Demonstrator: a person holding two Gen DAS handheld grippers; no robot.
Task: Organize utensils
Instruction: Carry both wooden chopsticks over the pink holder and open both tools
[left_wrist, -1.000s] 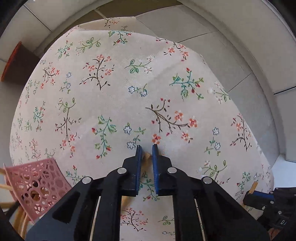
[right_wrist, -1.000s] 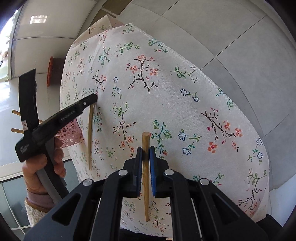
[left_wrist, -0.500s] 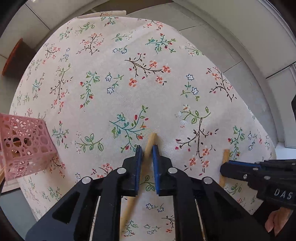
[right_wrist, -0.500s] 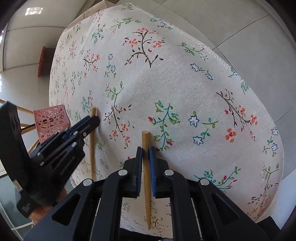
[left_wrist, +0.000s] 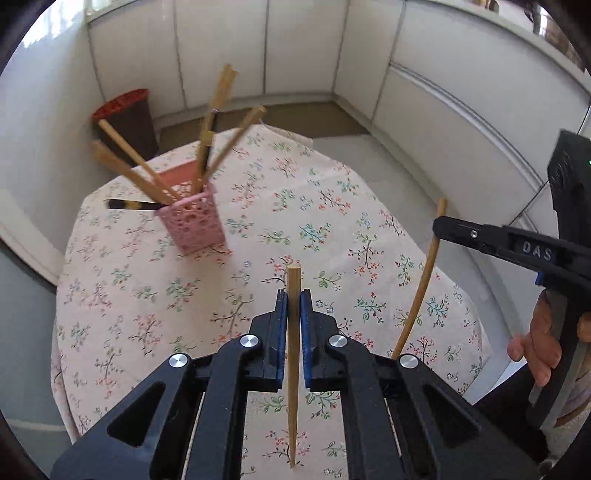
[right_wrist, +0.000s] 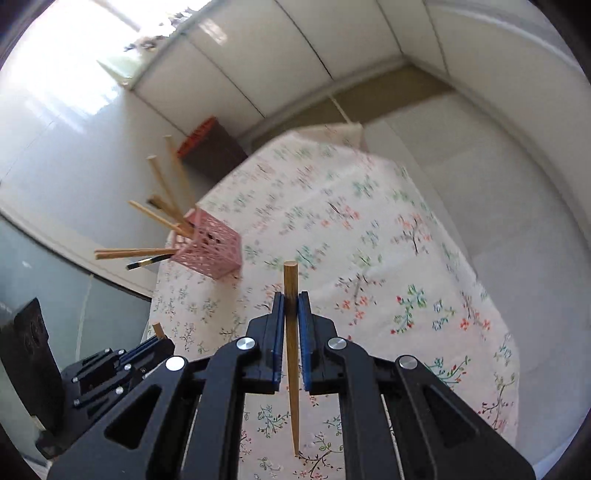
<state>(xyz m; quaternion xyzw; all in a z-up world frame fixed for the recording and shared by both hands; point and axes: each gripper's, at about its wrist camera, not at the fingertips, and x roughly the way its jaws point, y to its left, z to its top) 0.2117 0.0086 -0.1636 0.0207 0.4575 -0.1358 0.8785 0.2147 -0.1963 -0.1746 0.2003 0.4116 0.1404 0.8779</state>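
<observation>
My left gripper is shut on a wooden chopstick that runs lengthwise between its blue pads, held above the floral tablecloth. Another wooden chopstick sits the same way in my right gripper, which is also shut on it. A pink perforated holder stands ahead at the table's left, with several chopsticks leaning out of it. In the left wrist view the right gripper shows at the right with its chopstick hanging down. The pink holder also appears in the right wrist view, and the left gripper is low at the left.
A brown bin with a red rim stands on the floor beyond the table, against white wall panels. The table edge drops to grey floor tiles on the right. A hand grips the right tool's handle.
Both grippers rose off the tablecloth with their chopsticks and tilted up. The holder, earlier at the left edge, now stands ahead with the walls in view.
</observation>
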